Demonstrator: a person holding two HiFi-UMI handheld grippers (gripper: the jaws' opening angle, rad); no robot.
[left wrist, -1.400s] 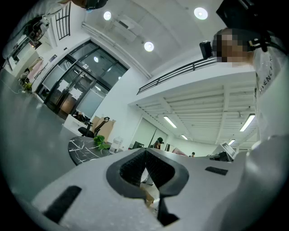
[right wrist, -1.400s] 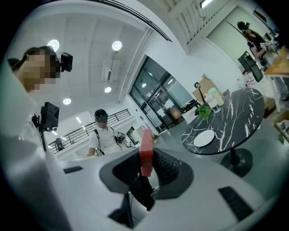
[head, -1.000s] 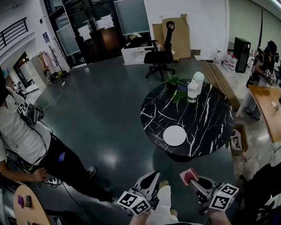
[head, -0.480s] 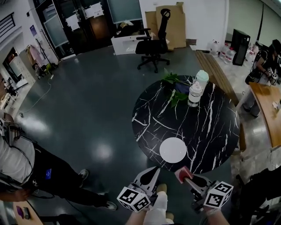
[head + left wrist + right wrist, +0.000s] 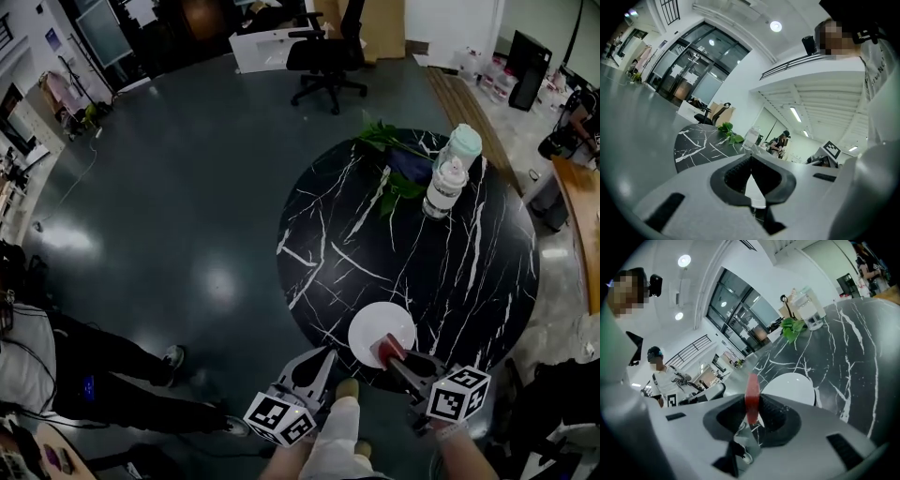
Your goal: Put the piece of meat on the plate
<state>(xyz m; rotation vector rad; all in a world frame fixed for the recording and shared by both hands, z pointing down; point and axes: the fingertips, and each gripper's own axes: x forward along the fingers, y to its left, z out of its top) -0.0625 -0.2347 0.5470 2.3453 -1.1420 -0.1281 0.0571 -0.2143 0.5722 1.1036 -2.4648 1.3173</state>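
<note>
While the right tongs (image 5: 392,352) grip the piece of meat (image 5: 751,397) above the empty plate (image 5: 373,323), the left tongs (image 5: 325,356) sit closed.

No words, numbers or brand names can be read anywhere. The cubes on the left tool (image 5: 322,358) and the right tool (image 5: 391,349) bear only black-and-white square code patterns. The white sheets (image 5: 679,71) on the glass doors (image 5: 696,65) are too blurred to read.
</note>
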